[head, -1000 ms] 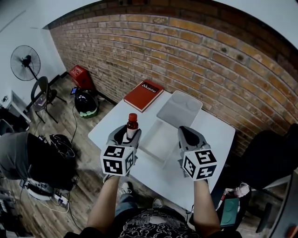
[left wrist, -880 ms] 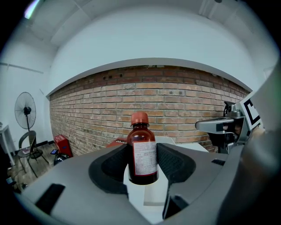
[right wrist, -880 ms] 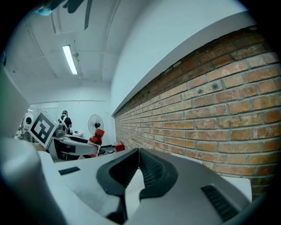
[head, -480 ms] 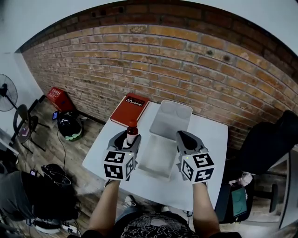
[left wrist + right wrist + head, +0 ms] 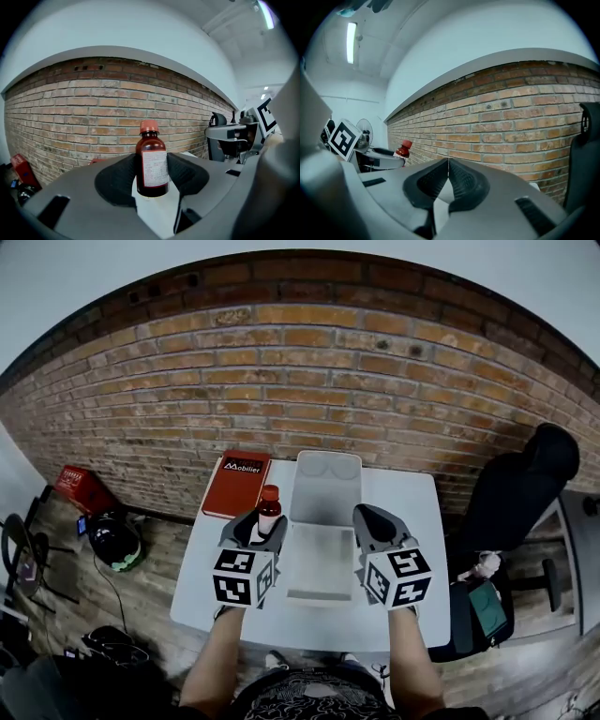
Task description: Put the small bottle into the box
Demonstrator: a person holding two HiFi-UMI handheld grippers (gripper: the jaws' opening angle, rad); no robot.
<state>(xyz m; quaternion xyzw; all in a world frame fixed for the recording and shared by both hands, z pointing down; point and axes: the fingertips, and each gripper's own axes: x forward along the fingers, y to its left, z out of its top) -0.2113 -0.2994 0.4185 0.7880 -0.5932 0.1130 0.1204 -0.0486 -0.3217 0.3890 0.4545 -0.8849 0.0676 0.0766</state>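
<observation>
A small brown bottle (image 5: 268,512) with a red cap and white label stands upright between the jaws of my left gripper (image 5: 261,526), which is shut on it. In the left gripper view the small bottle (image 5: 151,164) is clamped at its body, with the left gripper (image 5: 152,174) held level. A clear plastic box (image 5: 322,562) lies open on the white table (image 5: 424,549), just right of the bottle, its lid (image 5: 326,486) folded back toward the wall. My right gripper (image 5: 373,521) hovers at the box's right edge, jaws closed on nothing; the right gripper (image 5: 448,176) shows its pads touching.
A red book (image 5: 235,484) lies at the table's far left corner. A brick wall (image 5: 309,390) runs behind the table. A black chair (image 5: 511,493) stands at the right, and bags (image 5: 111,538) lie on the wooden floor at the left.
The view has swung so the table sits more centred. Both grippers keep their places beside the box, and the left one still holds the bottle upright.
</observation>
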